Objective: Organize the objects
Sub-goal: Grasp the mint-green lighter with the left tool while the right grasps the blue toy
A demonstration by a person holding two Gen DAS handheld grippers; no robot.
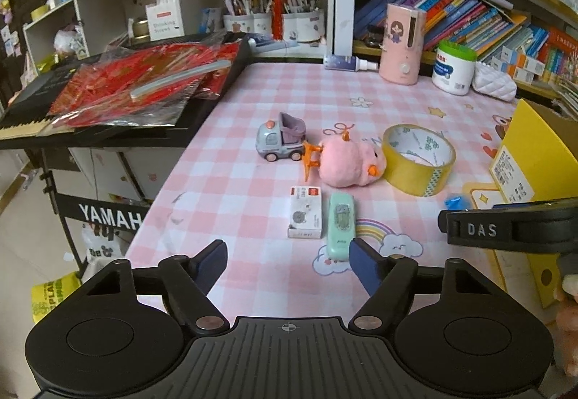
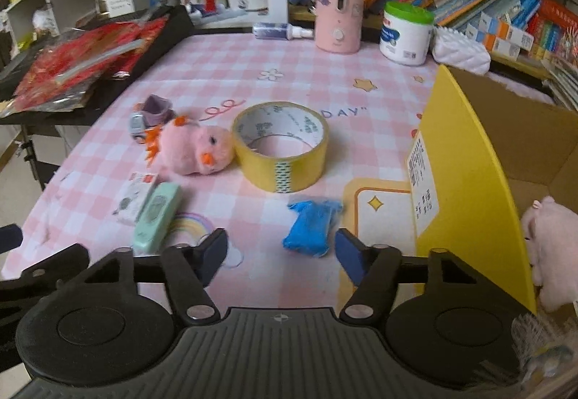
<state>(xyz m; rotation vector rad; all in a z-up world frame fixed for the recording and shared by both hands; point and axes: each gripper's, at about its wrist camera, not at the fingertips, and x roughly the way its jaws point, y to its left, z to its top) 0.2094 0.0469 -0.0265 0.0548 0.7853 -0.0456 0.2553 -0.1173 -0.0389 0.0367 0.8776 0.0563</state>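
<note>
On the pink checked tablecloth (image 1: 253, 88) the loose things lay in a rough line. Farthest left stood a small toy truck (image 1: 280, 142), and just right of it a pink plush chick (image 1: 348, 164) lay on its side, its orange tail touching the truck and its head against an upright roll of yellow tape (image 1: 419, 160). Nearer the cameras, a small white box (image 1: 306, 212) and a mint-green case (image 1: 340, 225) lay side by side. The left gripper (image 1: 288, 260) hung over the cloth with its jaws apart and nothing between them, its right finger just beside the near end of the green case. Further right, a crumpled blue packet (image 2: 312, 227) lay just ahead of the right gripper (image 2: 281, 252), whose jaws also stood apart, unclamped. At the far right stood a yellow cardboard box (image 2: 466, 160), a pink plush toy (image 2: 552, 251) inside it.
</note>
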